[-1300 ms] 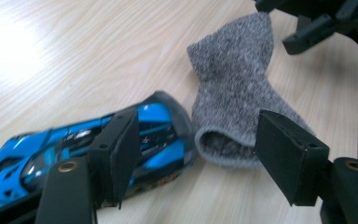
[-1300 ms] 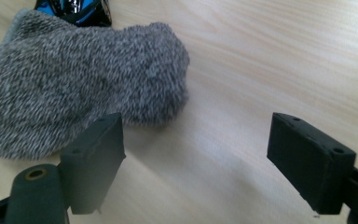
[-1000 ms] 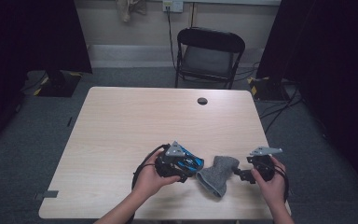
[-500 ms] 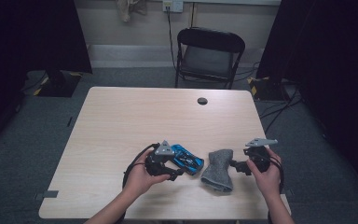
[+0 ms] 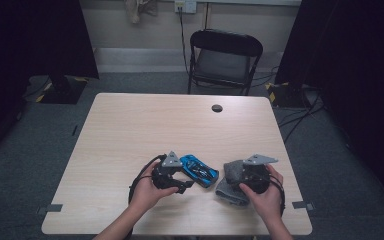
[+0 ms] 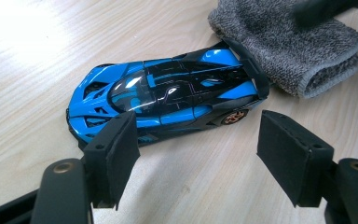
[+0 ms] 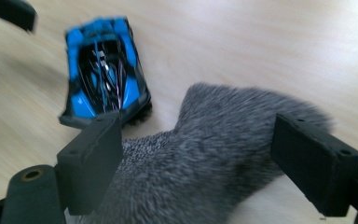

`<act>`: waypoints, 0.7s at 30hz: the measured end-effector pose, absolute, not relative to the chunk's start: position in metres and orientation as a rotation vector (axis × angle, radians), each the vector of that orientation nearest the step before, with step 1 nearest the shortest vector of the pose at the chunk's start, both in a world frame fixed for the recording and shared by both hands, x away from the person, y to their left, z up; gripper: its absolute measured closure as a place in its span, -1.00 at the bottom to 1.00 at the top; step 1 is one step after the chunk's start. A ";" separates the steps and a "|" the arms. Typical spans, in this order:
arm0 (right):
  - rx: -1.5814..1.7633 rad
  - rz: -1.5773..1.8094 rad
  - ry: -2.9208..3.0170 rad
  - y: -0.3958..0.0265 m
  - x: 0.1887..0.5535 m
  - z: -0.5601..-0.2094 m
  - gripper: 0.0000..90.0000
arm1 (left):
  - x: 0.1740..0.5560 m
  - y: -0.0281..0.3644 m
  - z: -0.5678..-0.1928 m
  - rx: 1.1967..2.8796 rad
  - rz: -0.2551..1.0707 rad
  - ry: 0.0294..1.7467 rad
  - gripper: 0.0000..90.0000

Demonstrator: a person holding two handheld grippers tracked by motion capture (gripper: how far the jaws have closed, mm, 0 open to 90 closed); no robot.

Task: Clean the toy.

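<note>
We see a glossy blue and black toy sports car lying on its wheels on the pale wood-grain table, near the front edge, between the 2 hands. Just beside its tail lies a folded grey knitted cloth, and in the left gripper view the car's rear wing touches or nearly touches the cloth's edge. The left gripper sits low beside the car; its 2 black padded jaws stand partly apart with nothing between them, the car lying just beyond the pads. We see the right gripper over the grey cloth, and in the right gripper view its jaws stand wide on either side of the cloth. The blur keeps us from telling whether the pads touch the fabric; we see no pinch.
</note>
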State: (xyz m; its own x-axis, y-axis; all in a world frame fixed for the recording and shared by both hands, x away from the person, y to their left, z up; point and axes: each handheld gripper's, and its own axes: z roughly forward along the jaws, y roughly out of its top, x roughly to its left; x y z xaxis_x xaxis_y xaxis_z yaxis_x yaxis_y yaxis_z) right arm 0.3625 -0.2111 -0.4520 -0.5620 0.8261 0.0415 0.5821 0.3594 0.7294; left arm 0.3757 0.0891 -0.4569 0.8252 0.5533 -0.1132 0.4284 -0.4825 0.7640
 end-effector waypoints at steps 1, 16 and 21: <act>1.249 0.999 2.296 -0.208 0.363 -0.457 -0.64 | 0.376 0.089 -0.457 2.149 0.188 0.717 -0.35; 1.238 0.946 2.408 -0.224 0.387 -0.482 0.11 | 0.403 0.084 -0.457 2.111 0.196 0.728 -0.38; 1.225 0.979 2.414 -0.225 0.384 -0.483 0.35 | 0.413 0.069 -0.465 2.107 0.176 0.743 -0.51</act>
State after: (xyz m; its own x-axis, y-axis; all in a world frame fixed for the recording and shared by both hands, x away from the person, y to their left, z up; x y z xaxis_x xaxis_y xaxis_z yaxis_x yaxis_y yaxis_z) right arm 0.3835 -0.2247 -0.4831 -0.6095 0.7900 0.0661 0.6129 0.4166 0.6714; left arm 0.4134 0.0689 -0.4654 0.8117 0.5669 -0.1404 0.4442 -0.4431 0.7787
